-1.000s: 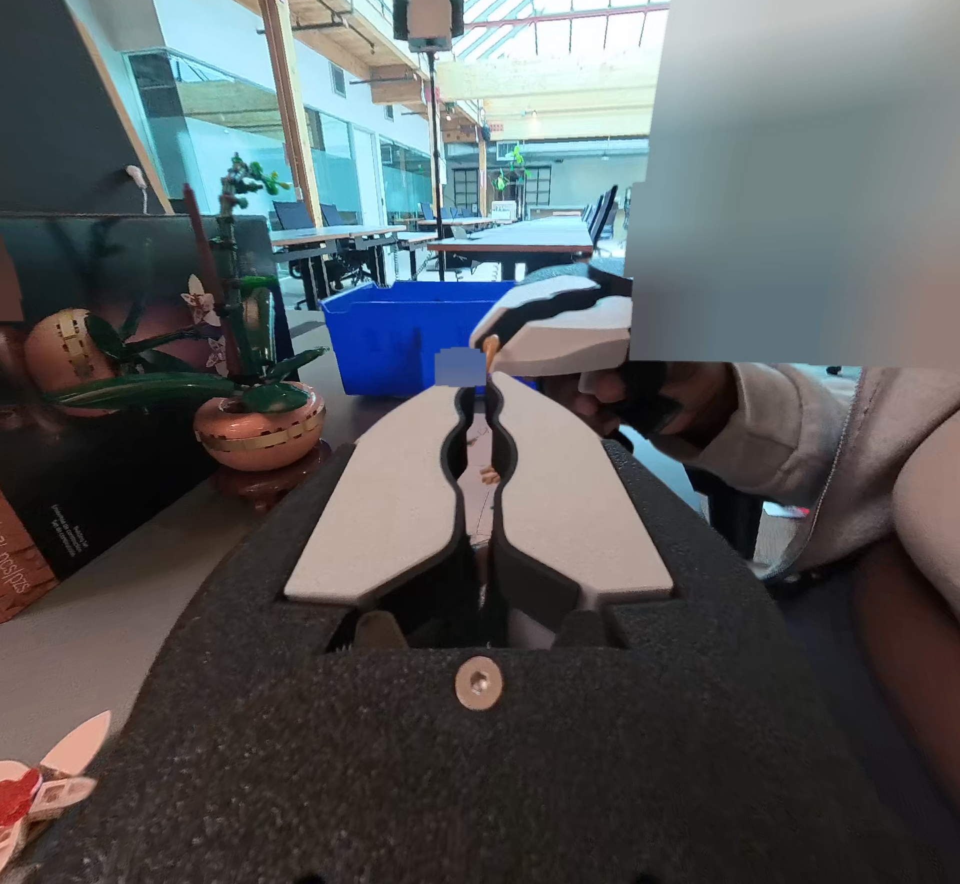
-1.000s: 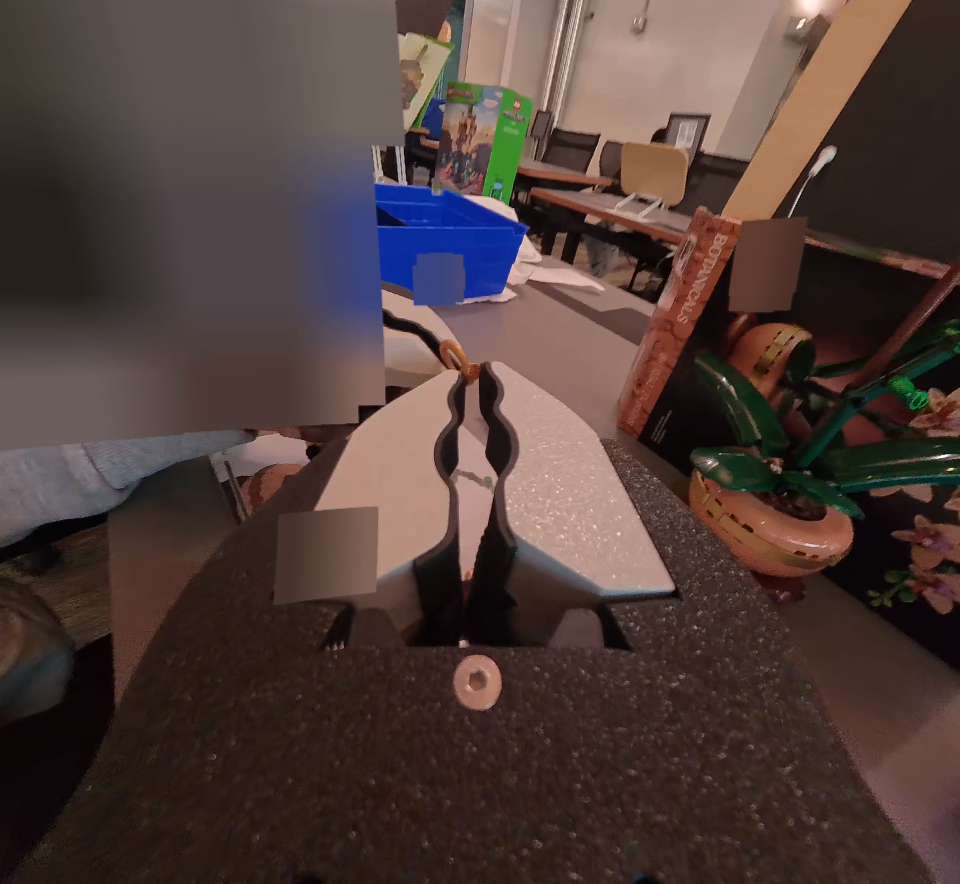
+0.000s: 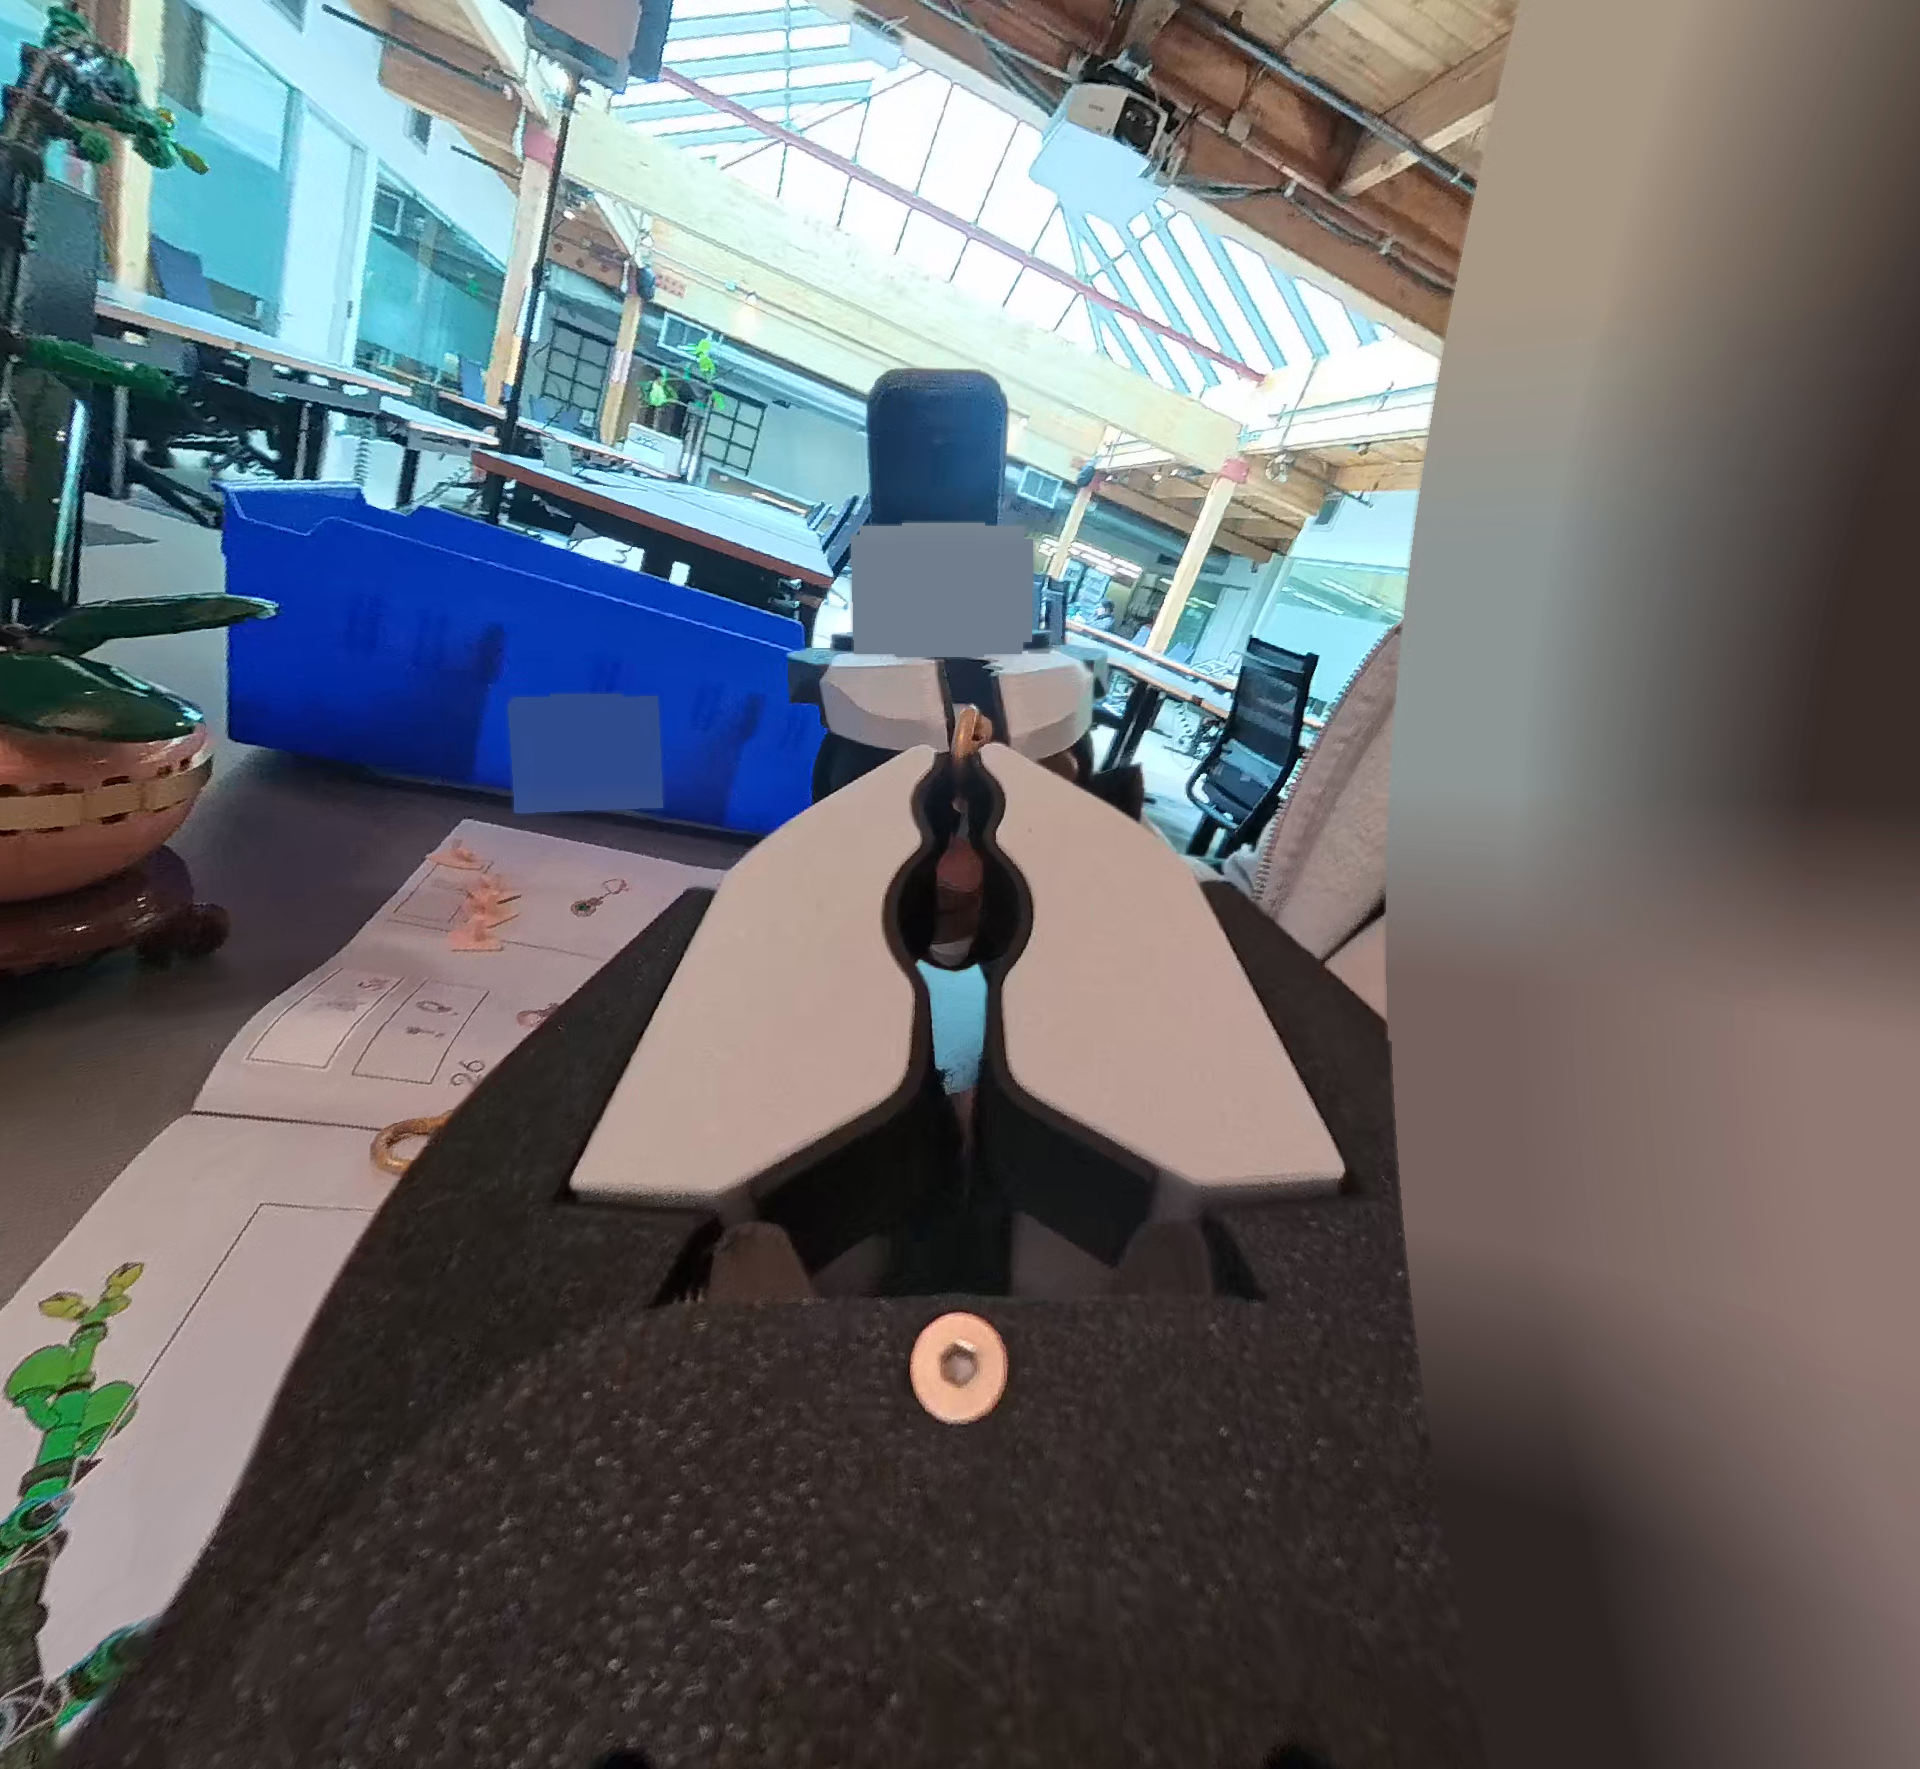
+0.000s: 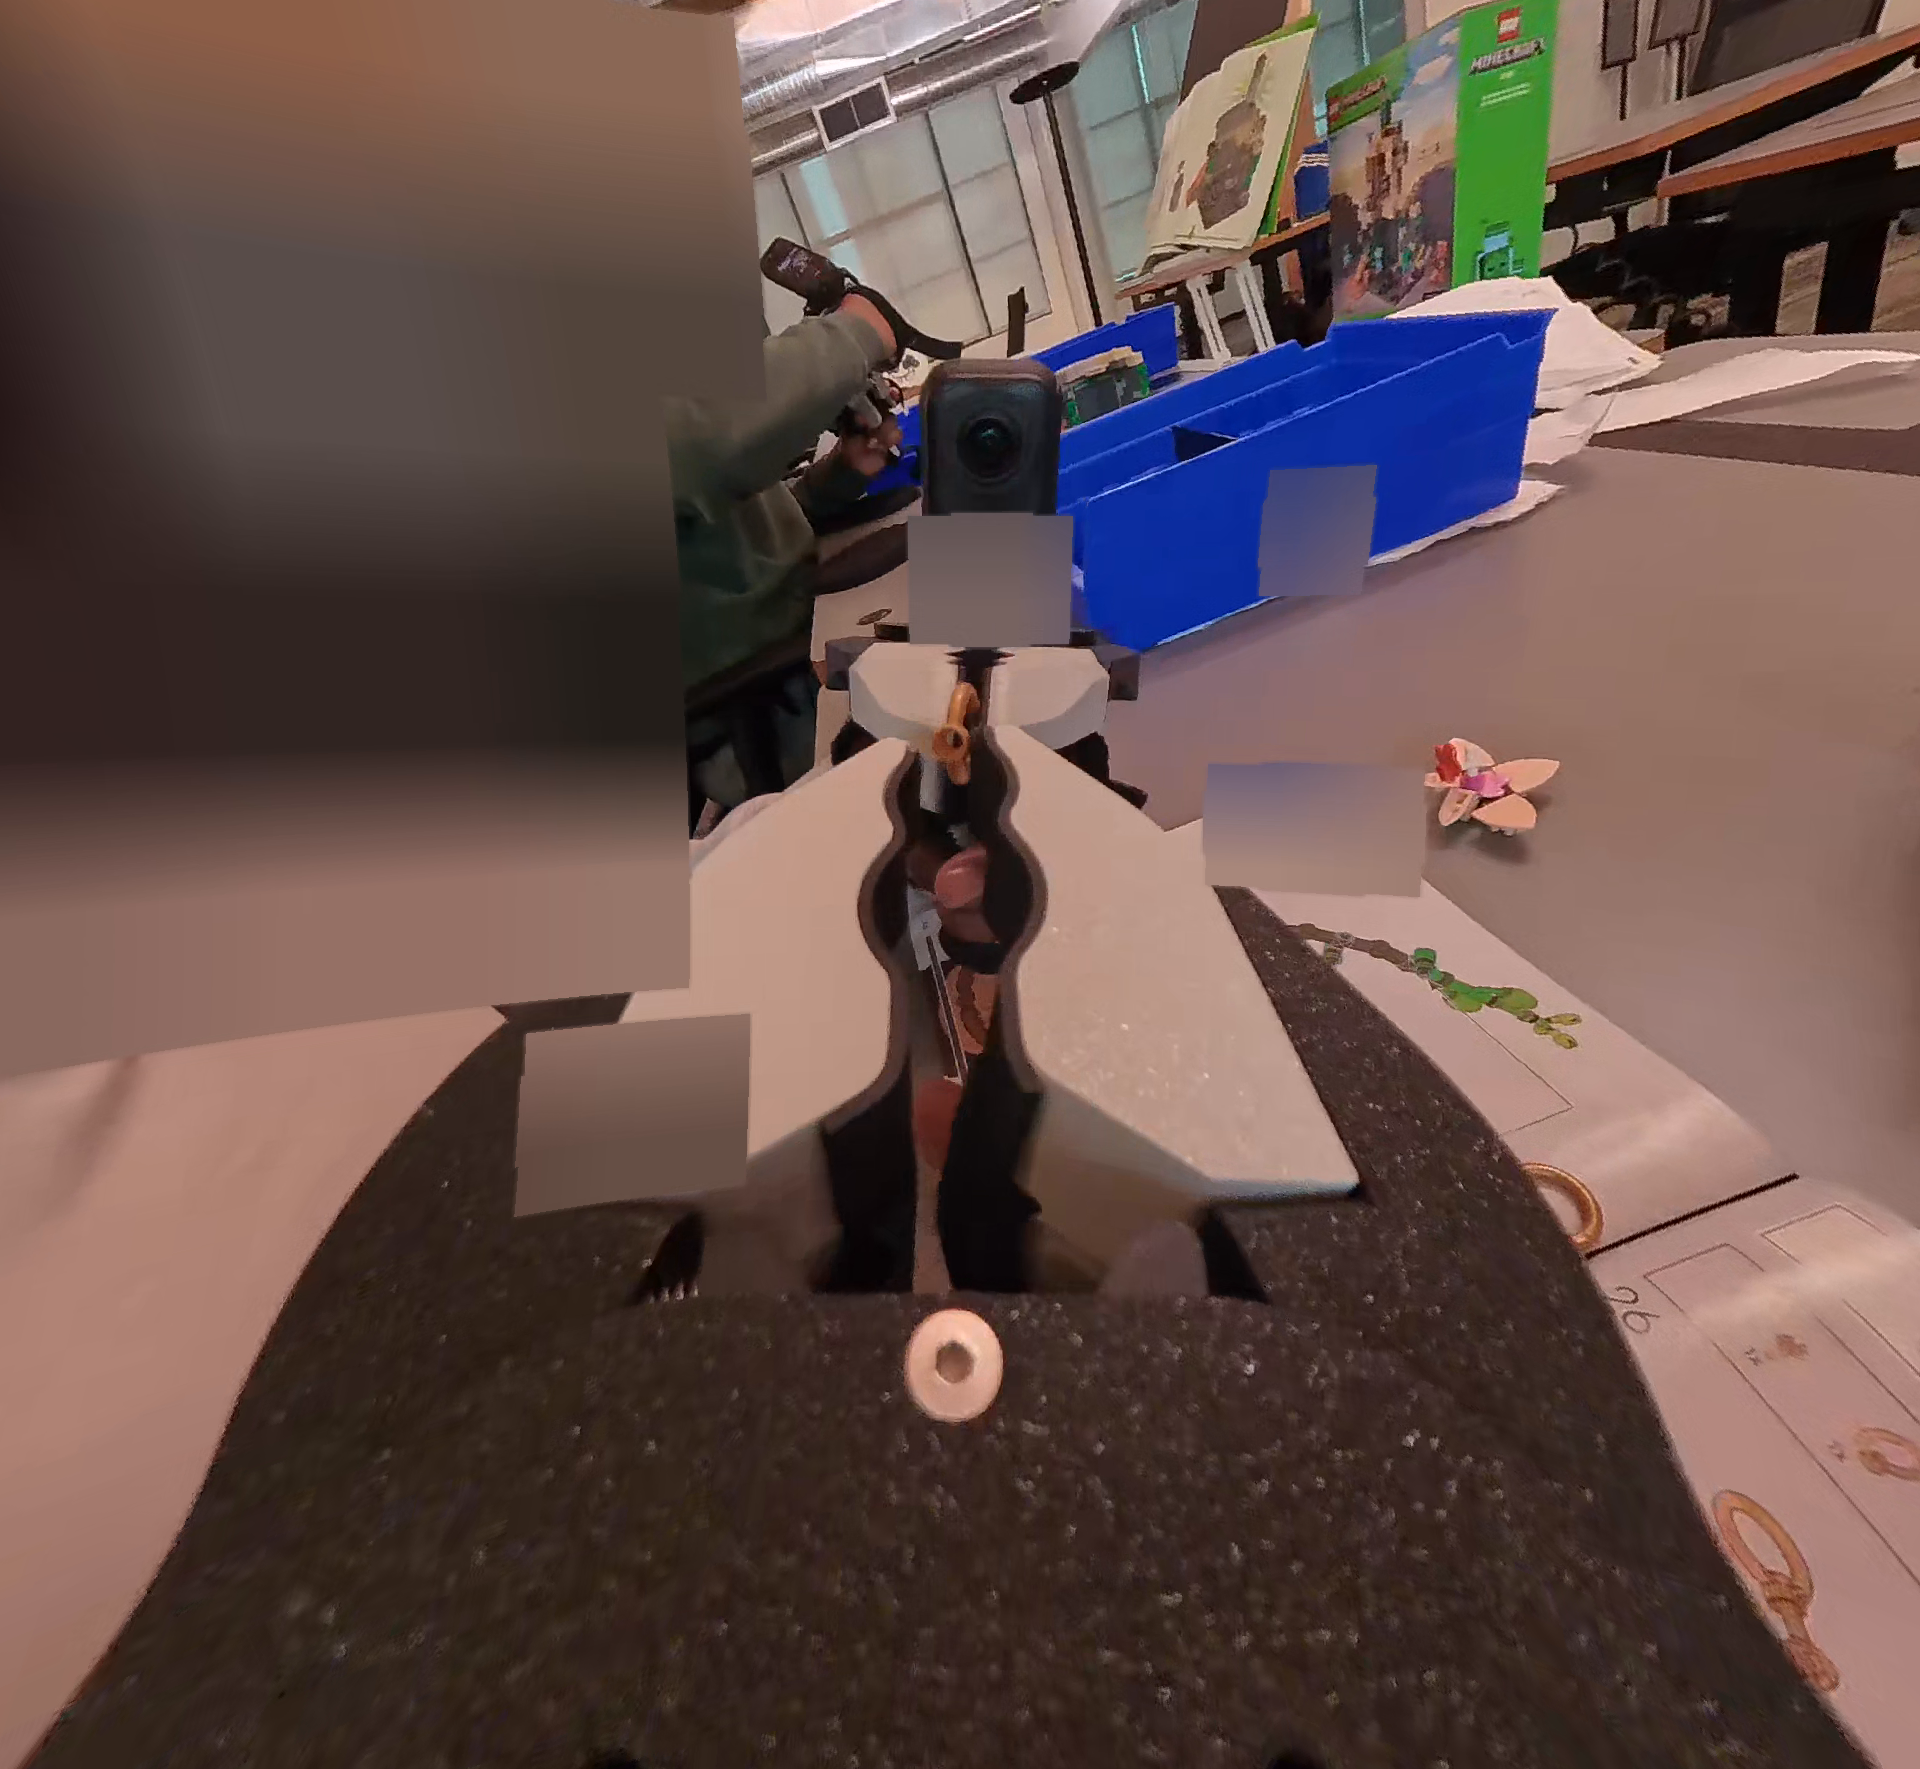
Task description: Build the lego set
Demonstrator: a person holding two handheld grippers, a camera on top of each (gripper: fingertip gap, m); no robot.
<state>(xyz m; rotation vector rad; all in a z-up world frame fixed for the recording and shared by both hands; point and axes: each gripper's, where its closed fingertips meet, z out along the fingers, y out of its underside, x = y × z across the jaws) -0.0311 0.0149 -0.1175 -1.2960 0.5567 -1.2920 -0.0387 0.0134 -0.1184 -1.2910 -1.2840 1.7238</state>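
1. The left gripper point(image 3: 964, 755) is seen with its fingers point(image 3: 831, 940) drawn together at the tips; a small tan ring piece point(image 3: 970, 732) is pinched there, just at the tip line.
2. The right gripper point(image 4: 954, 751) is likewise closed at the tips, and the same tan ring piece point(image 4: 958, 720) is held between them, its loop standing above the tips.
3. The two grippers are met tip to tip, each facing the other head-on; the opposite tool's black camera point(image 4: 989, 452) is seen directly above the joined tips in the right wrist view.
4. An open instruction booklet point(image 3: 343, 1023) is laid on the grey surface point(image 3: 94, 1096) below and left of the left gripper, and a second loose tan ring point(image 3: 400, 1143) is rested on its page.
5. In the right wrist view, a small pink and cream flower piece point(image 4: 1488, 784) is lain on the surface to the right, well apart from the grippers.
6. A blue bin point(image 3: 499, 659) is stood on the surface beyond the booklet.
7. A built plant model in a pinkish pot point(image 3: 94, 784), with dark green leaves, is placed at the left edge of the left wrist view, on a dark brown base.
8. A green toy box point(image 4: 1455, 150) is stood upright far behind the blue bin in the right wrist view.
9. A person's pale sleeve point(image 3: 1330, 784) is seen at the right of the left gripper.
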